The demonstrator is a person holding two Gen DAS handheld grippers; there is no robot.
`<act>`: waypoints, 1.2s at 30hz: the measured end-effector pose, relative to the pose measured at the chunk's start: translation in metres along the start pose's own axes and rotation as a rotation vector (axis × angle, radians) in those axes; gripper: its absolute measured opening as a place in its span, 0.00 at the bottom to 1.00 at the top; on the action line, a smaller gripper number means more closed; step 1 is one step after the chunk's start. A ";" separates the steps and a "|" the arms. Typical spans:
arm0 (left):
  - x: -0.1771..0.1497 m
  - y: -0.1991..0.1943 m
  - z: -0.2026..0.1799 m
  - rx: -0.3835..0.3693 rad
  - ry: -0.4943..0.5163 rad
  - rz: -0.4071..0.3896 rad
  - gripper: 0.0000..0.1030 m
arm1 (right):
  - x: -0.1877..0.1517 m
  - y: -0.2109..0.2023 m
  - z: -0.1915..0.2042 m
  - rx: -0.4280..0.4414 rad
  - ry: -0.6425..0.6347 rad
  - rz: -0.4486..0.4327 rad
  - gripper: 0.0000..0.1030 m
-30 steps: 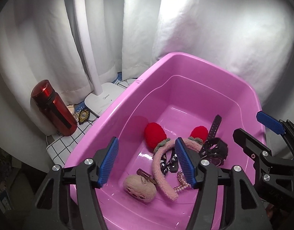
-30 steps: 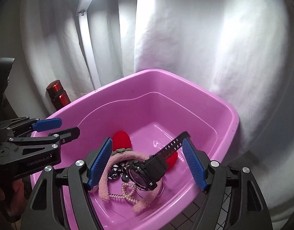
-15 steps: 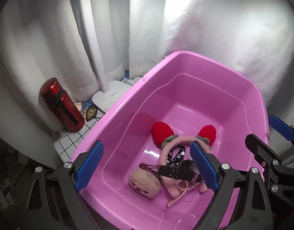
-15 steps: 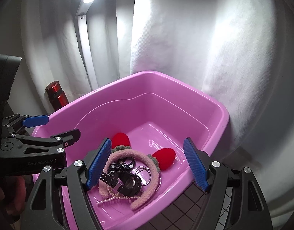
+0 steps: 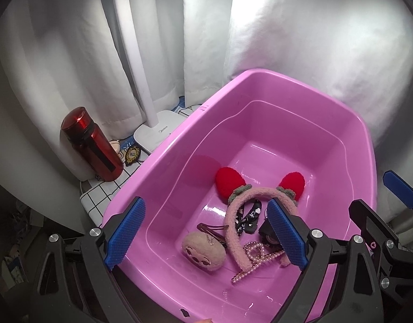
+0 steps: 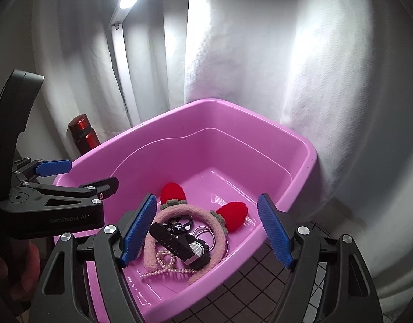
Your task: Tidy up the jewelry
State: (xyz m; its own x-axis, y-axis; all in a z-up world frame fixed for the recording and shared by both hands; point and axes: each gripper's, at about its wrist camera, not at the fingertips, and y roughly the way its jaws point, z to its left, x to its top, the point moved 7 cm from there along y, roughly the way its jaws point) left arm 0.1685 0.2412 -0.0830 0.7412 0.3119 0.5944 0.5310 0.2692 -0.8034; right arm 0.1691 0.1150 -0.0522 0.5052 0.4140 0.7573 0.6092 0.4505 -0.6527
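A pink plastic tub (image 5: 287,86) (image 6: 233,107) holds the jewelry. In it lie a fuzzy pink headband with red ears (image 5: 234,210) (image 6: 179,211), a black watch (image 6: 179,245), a pearl string (image 5: 256,255) (image 6: 163,267), a brown hair clip (image 5: 210,228), a black ribbon bow (image 5: 246,216) and a round plush charm (image 5: 203,251). My left gripper (image 5: 206,235) is open and empty above the tub's near end. My right gripper (image 6: 206,231) is open and empty above the watch and headband.
A red bottle (image 5: 92,145) (image 6: 84,134) stands left of the tub on a white grid cloth (image 5: 104,191). A white lamp (image 5: 155,132) stands behind it, with small badges (image 5: 132,154) by its base. White curtains hang close behind. A dark grid mat (image 6: 246,290) lies under the tub's right side.
The black watch has dropped from between my right fingers into the tub and lies on the headband. My left gripper has opened wide. Both grippers have pulled back and up from the tub.
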 end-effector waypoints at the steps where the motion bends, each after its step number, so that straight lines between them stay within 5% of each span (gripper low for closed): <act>1: 0.000 -0.001 0.000 0.000 -0.001 0.000 0.88 | 0.000 -0.001 0.000 0.000 0.000 0.000 0.72; 36: -0.019 -0.021 -0.011 -0.008 0.000 -0.006 0.88 | -0.018 -0.034 -0.002 -0.026 0.012 -0.020 0.72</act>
State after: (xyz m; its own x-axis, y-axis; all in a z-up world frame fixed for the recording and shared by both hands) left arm 0.1478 0.2196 -0.0773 0.7381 0.3106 0.5990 0.5384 0.2639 -0.8003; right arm 0.1401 0.0905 -0.0434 0.5002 0.3951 0.7705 0.6351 0.4375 -0.6366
